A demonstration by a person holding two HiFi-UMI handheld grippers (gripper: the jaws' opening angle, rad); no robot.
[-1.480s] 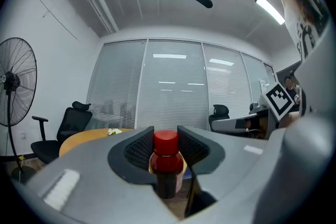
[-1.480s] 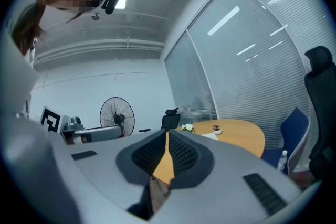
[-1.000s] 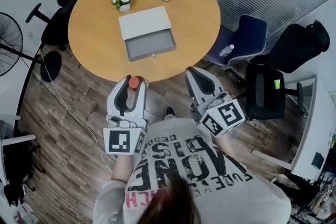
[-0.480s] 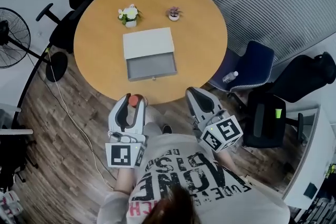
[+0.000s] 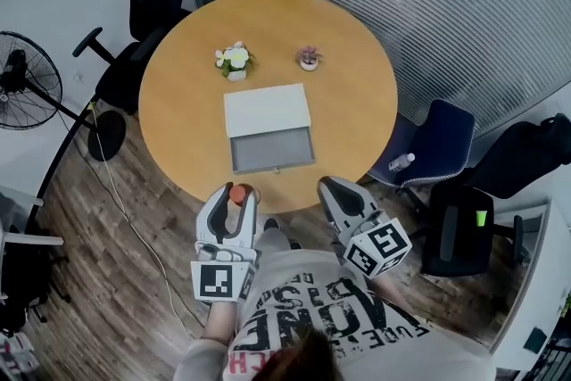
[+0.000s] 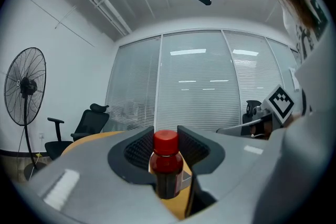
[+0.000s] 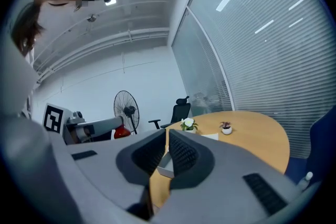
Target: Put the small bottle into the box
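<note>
A small dark bottle with a red cap (image 5: 238, 193) stands upright in my left gripper (image 5: 235, 194), which is shut on it at the round table's near edge. In the left gripper view the bottle (image 6: 167, 169) sits between the ribbed pads. The white box (image 5: 267, 111) lies mid-table with its grey drawer (image 5: 272, 151) pulled open toward me. My right gripper (image 5: 332, 189) hangs beside the left one at the same edge, shut on nothing. In the right gripper view the box (image 7: 211, 137) shows past the right gripper (image 7: 167, 134).
Two small potted plants (image 5: 235, 61) (image 5: 309, 58) stand behind the box on the wooden table (image 5: 357, 111). Office chairs ring the table, one blue chair holding a water bottle (image 5: 401, 161). A standing fan (image 5: 27, 89) is at the left. A blind-covered glass wall lies beyond.
Both grippers have edged forward to the table's near edge, the bottle still in the left one. The table and box sit lower and further right in the head view.
</note>
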